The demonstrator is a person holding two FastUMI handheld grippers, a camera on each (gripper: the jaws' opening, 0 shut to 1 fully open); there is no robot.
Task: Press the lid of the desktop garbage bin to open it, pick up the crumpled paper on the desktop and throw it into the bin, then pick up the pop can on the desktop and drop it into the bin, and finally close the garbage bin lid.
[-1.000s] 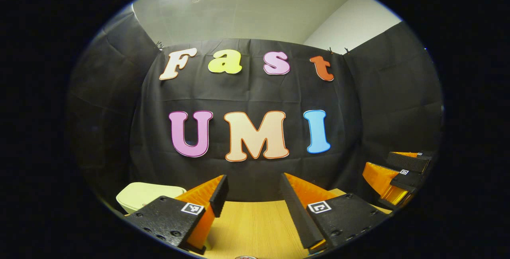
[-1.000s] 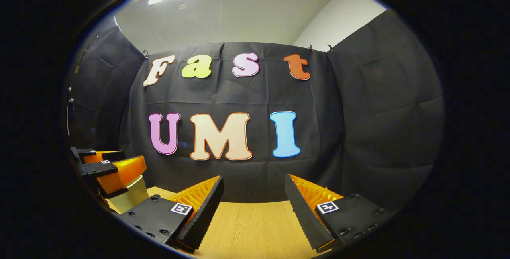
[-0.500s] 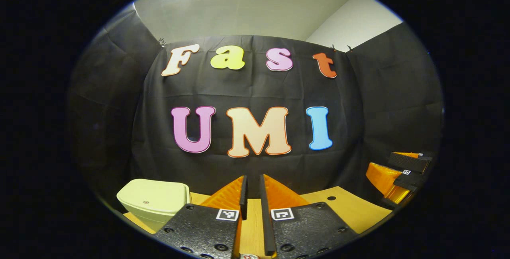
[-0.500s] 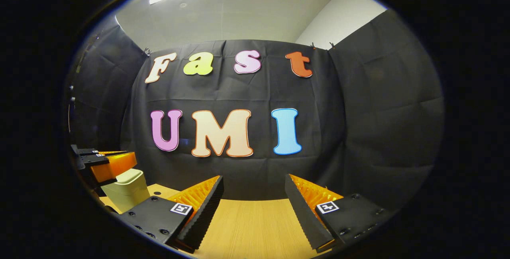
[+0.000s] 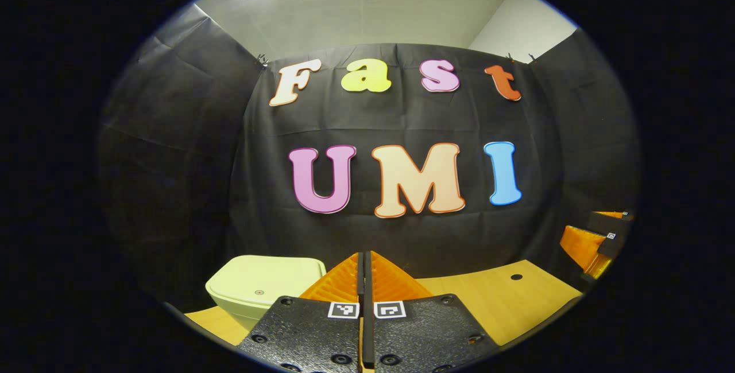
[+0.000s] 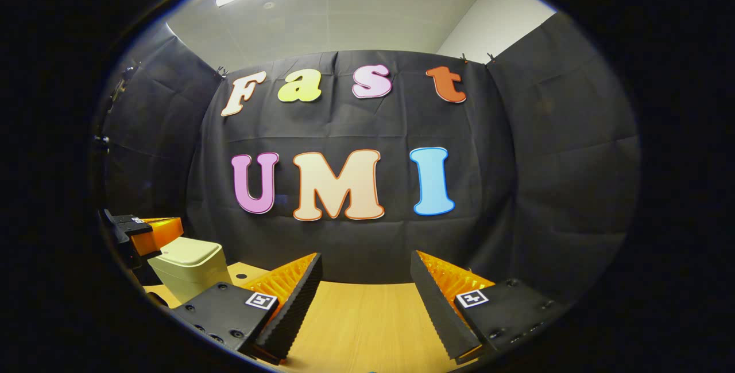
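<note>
In the left gripper view, the left gripper (image 5: 364, 258) has its fingers pressed together with nothing between them, held above the wooden table (image 5: 488, 304). The pale green garbage bin (image 5: 261, 287) stands just to its left, lid down. Far to the right, the right gripper (image 5: 597, 238) shows at the edge.

In the right gripper view, the right gripper (image 6: 366, 269) is spread wide and holds nothing — bare table (image 6: 362, 327) lies between its fingers. The garbage bin (image 6: 186, 264) sits at the left, and the left gripper (image 6: 152, 229) hangs just above its near side — whether they touch, I cannot tell.
</note>
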